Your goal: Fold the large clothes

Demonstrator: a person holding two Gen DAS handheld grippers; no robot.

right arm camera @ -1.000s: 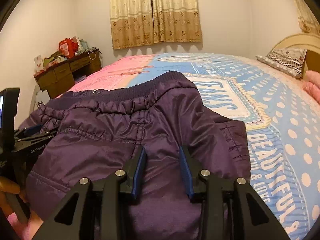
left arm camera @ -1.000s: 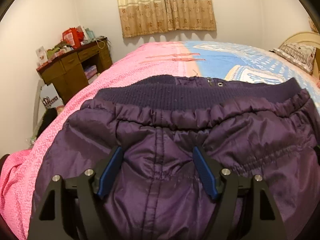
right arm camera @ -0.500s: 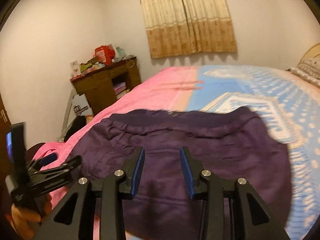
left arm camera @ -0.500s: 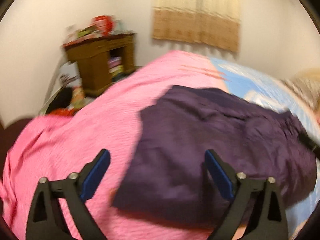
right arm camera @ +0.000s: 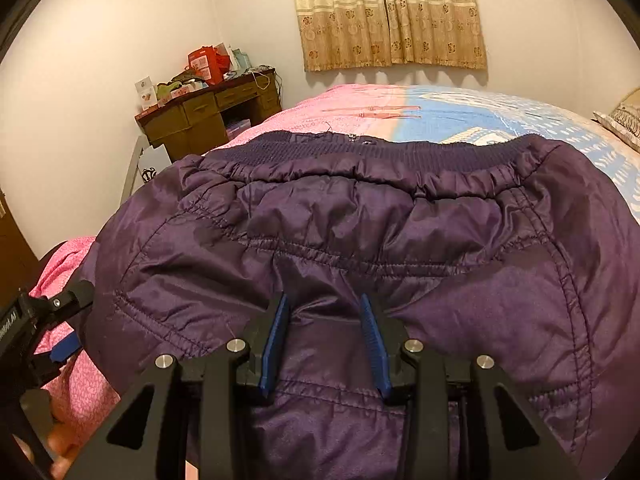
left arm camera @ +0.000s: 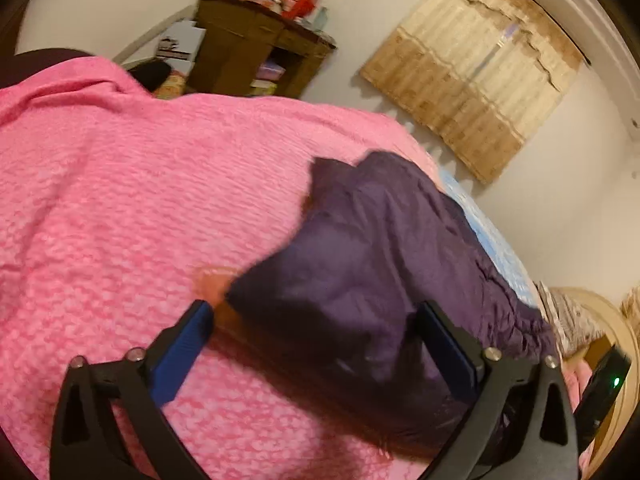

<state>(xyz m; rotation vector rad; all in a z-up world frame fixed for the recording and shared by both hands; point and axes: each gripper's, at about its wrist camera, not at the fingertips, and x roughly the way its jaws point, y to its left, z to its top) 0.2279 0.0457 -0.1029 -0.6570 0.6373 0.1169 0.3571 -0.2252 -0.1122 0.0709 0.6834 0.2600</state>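
Note:
A dark purple padded jacket (right arm camera: 360, 232) lies folded on the bed, its ribbed hem at the far side. My right gripper (right arm camera: 324, 312) rests on the jacket's near part, its jaws partly closed around a raised fold of fabric. My left gripper (left arm camera: 316, 316) is wide open at the jacket's (left arm camera: 380, 248) left edge, over the pink blanket (left arm camera: 120, 220), with the jacket corner between its fingers but not clamped. The left gripper also shows at the left edge of the right wrist view (right arm camera: 60, 320).
The bed has a pink blanket on the left and a blue patterned cover (right arm camera: 500, 112) on the right. A cluttered wooden desk (right arm camera: 208, 116) stands by the far left wall. Curtains (right arm camera: 388, 12) hang behind. A pillow (right arm camera: 620, 120) lies far right.
My left gripper let go of the jacket, opened wide and swung left to the jacket's side edge. My right gripper lifted back briefly, then came down on the jacket again.

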